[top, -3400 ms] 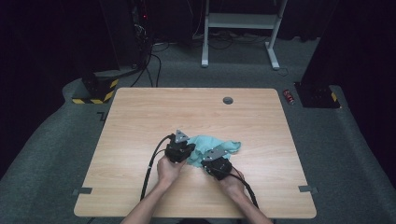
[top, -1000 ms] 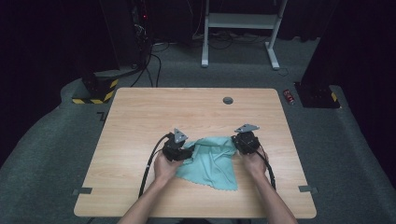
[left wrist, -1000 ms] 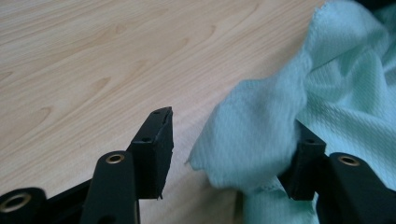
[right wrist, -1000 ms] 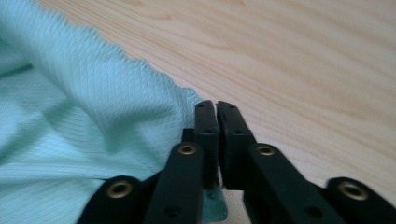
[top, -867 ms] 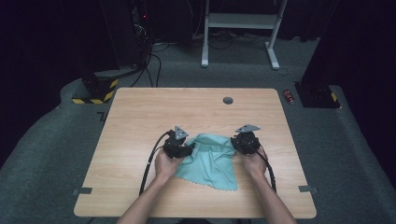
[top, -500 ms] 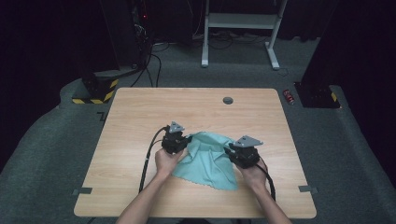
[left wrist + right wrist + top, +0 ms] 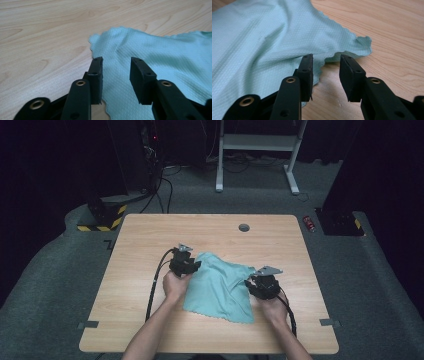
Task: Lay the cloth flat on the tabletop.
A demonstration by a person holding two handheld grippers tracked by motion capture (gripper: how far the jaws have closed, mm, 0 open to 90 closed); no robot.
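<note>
A teal cloth (image 7: 222, 285) lies spread nearly flat on the wooden table (image 7: 150, 235), with a low fold across its middle. My left gripper (image 7: 196, 266) is at the cloth's far left corner. In the left gripper view its jaws (image 7: 116, 62) stand apart above the cloth (image 7: 160, 57), which lies loose under the gap; they have just been opening. My right gripper (image 7: 251, 282) is at the cloth's right edge. Its jaws (image 7: 325, 60) have also just been opening, and the wavy hem (image 7: 352, 43) lies just beyond them, unpinched.
A round cable hole (image 7: 244, 227) sits near the table's far edge. A small red object (image 7: 310, 222) lies on the carpet past the far right corner. Each gripper's black cable (image 7: 155, 285) trails back toward the near edge. Bare wood surrounds the cloth.
The cloth, bunched up earlier, now lies spread out. My right gripper has let go of the far right corner and slid nearer along the right edge. My left gripper has released its corner.
</note>
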